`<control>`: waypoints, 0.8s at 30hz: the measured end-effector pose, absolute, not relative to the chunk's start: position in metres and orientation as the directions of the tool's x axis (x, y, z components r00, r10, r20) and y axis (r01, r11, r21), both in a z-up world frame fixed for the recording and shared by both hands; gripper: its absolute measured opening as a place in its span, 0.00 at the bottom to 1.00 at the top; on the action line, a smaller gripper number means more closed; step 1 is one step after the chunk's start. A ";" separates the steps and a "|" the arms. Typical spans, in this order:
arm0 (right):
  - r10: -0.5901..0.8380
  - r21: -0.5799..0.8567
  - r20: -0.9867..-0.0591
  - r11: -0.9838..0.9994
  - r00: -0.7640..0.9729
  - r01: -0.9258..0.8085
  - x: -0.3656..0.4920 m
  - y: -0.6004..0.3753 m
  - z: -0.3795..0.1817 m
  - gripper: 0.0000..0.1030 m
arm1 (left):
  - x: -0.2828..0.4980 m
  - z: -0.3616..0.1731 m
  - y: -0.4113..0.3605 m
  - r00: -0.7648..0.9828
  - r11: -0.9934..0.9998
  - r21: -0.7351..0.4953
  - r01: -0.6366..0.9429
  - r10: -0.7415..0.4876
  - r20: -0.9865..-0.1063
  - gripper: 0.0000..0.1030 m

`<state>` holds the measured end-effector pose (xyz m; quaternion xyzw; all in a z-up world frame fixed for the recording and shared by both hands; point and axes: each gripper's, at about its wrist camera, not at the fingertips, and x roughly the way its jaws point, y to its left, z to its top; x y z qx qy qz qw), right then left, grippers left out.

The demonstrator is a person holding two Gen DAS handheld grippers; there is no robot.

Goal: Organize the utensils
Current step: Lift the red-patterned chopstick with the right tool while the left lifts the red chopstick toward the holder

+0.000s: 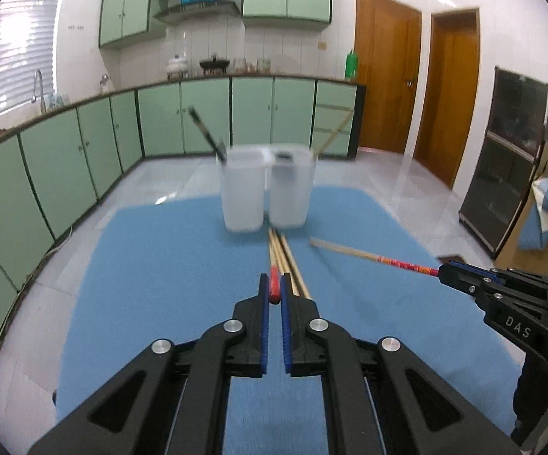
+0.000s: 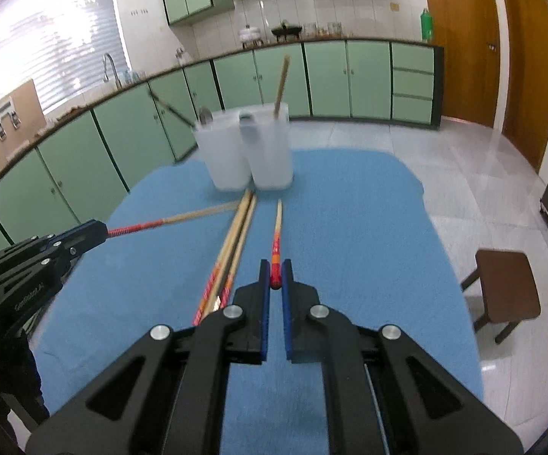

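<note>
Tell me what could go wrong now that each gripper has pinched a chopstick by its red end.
1. The left gripper and right gripper each hold their chopstick only at the very end, so the long shaft could swing or slip out.
2. The two containers already hold leaning utensils; an incoming tip may hit them or tip a container.
3. Loose chopsticks lie close by and could get knocked.

Red-patterned wooden chopsticks, blue cloth, frosted white cups.
</note>
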<state>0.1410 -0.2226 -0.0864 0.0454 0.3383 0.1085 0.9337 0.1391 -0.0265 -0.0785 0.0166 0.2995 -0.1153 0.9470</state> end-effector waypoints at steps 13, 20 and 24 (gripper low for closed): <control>0.305 0.142 -0.506 0.952 0.807 -0.271 0.179 -0.225 0.004 0.05 | 0.167 -0.010 -0.009 0.840 0.960 -0.090 0.265 -0.276 -0.468 0.05; 0.346 0.143 -0.476 0.938 0.809 -0.317 0.205 -0.220 0.039 0.05 | 0.179 0.010 -0.012 0.849 0.953 -0.078 0.291 -0.295 -0.438 0.05; 0.366 0.141 -0.439 0.930 0.820 -0.339 0.222 -0.220 0.065 0.05 | 0.188 0.027 -0.012 0.859 0.949 -0.085 0.303 -0.311 -0.406 0.05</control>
